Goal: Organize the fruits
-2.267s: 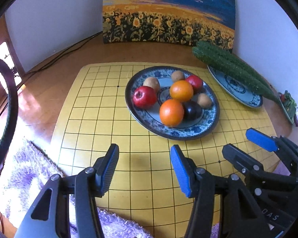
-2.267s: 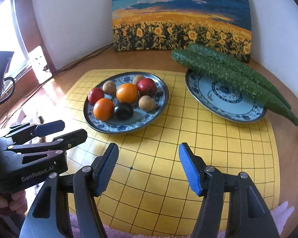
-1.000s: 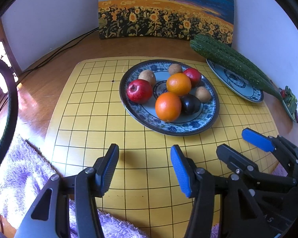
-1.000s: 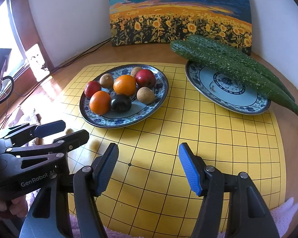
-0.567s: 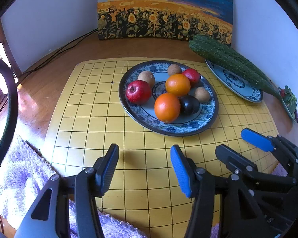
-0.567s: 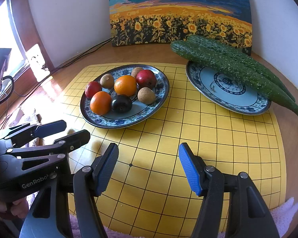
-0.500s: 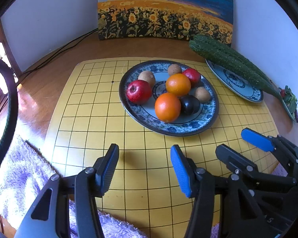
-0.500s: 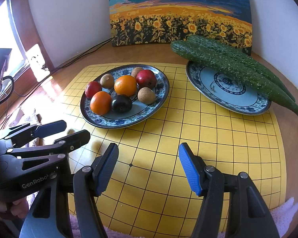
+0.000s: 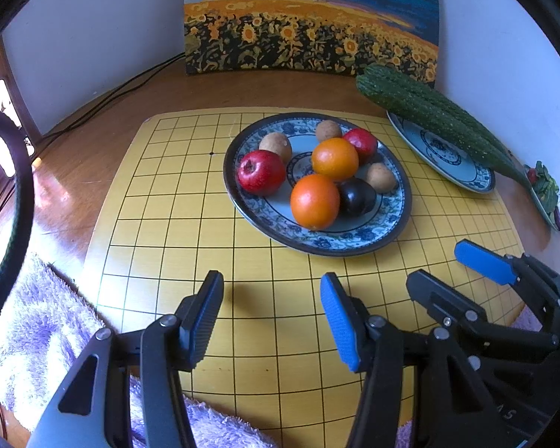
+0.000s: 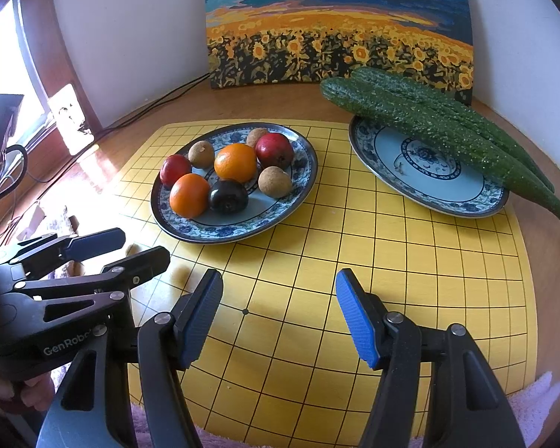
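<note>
Wooden table against a white wall, sunflower painting point(image 10: 338, 33) propped at the back edge, yellow gridded board point(image 10: 392, 261) laid flat on top. Near the board's middle, toward its left side: blue-patterned plate point(image 9: 276, 220) heaped with fruit. Two oranges point(image 9: 314, 201), two red apples point(image 9: 260, 172), one dark plum point(image 9: 356, 197), three small brown fruits point(image 9: 380, 177), all round, no long axis, touching one another. At the board's right edge: second plate point(image 10: 425, 183), bare in the middle, two long green cucumbers point(image 10: 429, 123) lying across its far rim, running from back left to front right.

Left gripper point(image 9: 270, 321) low over the board's near edge, jaws spread wide, holding nothing; fruit plate straight ahead, just beyond. Right gripper point(image 10: 278, 317) likewise spread and unloaded, fruit plate ahead and to its left, second plate ahead and to its right. Left one seemingly nearer the fruit.
</note>
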Tool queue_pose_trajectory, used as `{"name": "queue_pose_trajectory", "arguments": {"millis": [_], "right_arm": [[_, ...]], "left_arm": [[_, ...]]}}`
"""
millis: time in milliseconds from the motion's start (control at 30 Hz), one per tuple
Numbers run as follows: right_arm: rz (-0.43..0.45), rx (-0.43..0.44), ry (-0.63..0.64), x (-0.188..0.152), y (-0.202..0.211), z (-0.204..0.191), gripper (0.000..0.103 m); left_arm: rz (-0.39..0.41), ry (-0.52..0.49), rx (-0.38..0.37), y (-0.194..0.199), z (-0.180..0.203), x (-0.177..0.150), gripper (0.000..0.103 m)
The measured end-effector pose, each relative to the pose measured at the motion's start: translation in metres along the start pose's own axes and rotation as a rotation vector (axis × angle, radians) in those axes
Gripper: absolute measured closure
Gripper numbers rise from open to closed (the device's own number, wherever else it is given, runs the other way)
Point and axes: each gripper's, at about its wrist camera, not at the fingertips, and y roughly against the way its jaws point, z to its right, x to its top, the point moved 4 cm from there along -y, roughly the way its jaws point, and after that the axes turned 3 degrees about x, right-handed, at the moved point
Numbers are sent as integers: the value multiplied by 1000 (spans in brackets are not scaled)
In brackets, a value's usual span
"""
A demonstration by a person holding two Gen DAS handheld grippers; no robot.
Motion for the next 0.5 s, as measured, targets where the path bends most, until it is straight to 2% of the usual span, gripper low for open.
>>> {"name": "queue_pose_trajectory", "arguments": {"millis": [500], "right_arm": [[-1,3,1,1,-1,-2,39]], "left_arm": [[-10,3,-2,-1,-2,-2,46]]}}
